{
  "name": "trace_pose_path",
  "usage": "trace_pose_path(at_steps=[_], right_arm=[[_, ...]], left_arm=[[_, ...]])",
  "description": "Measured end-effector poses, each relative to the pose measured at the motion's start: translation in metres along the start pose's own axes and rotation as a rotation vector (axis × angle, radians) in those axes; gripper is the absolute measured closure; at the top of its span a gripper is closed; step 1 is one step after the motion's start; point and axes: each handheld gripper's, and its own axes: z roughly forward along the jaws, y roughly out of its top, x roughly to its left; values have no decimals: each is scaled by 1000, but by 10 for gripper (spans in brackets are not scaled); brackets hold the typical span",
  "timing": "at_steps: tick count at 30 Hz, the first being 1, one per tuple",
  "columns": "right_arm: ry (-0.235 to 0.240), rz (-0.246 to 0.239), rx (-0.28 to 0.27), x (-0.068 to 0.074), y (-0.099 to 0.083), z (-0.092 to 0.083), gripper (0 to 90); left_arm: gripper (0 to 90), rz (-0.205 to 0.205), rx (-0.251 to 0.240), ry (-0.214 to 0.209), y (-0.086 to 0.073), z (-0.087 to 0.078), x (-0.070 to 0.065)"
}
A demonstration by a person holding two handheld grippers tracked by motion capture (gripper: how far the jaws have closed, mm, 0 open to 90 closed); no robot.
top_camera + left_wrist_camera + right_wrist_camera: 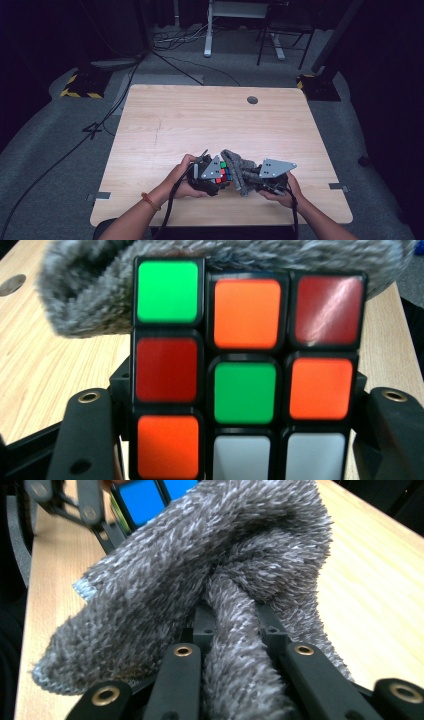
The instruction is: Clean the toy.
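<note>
the worktop [165, 125] was a pale wood-grain board with rounded corners and a round grey cable port [252, 100] near its far edge; it stood on grey carpet [55, 165].

No text, label, brand or number can be read in any of the pictures. The coloured squares of the cube [245, 370] carry no letters or logo. The grey cloth [210, 575] has no tag with writing. The wooden desk [200, 125] is plain. The only sign is the yellow and black warning stripes on the base of a stand [80, 89] on the floor at the left, and a similar striped edge on another base [306, 80] at the right; there are no words on them.
</note>
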Motion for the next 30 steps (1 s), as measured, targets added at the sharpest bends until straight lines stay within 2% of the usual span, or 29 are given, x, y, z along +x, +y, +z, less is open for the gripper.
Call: trace_pose_path(at_steps=[4, 6, 8, 15, 20, 25, 29, 30], right_arm=[[2, 5, -37, 0, 7, -6, 765], [16, -8, -52, 3, 12, -6, 764], [9, -32, -50, 7, 17, -5, 764], [-5, -41, -36, 7, 19, -3, 765], [-6, 4, 6, -1, 4, 0, 765], [3, 48, 40, -8, -9, 2, 765], [48, 86, 24, -9, -12, 6, 765], [65, 92, 4, -9, -11, 6, 765]], left_arm=[[332, 21, 26, 13, 2, 4, -2], [332, 33, 46, 3, 3, 9, -5], [332, 45, 63, 10, 4, 12, -7], [332, 30, 42, 20, 4, 7, -4], [332, 26, 16, 26, 4, 1, -2], [333, 11, -48, 31, 5, -8, -1], [333, 10, -74, 20, 5, -9, -1], [333, 14, -77, 14, 5, -8, -1]])
